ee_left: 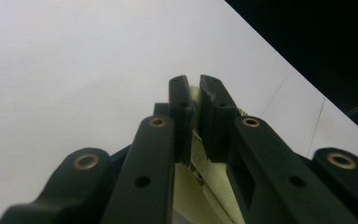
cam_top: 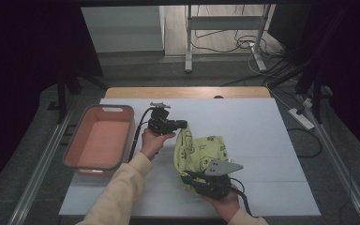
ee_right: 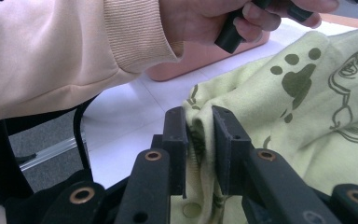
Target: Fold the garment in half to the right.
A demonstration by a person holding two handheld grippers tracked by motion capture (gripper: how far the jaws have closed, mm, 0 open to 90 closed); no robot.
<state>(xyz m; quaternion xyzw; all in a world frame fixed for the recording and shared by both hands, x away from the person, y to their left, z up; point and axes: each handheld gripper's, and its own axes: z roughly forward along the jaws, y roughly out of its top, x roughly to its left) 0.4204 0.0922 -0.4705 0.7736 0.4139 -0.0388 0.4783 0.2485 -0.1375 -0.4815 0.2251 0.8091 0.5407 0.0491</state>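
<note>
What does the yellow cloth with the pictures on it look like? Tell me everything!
The yellow cloth is soft, pale yellow-green fabric printed with dark paw prints and line drawings. It lies bunched and creased on the white table, to the right of the pink tub. The left hand-held gripper pinches its top corner and holds that part up, while the right hand-held gripper clamps a fold at its near edge. The cloth hangs rumpled between them.
</note>
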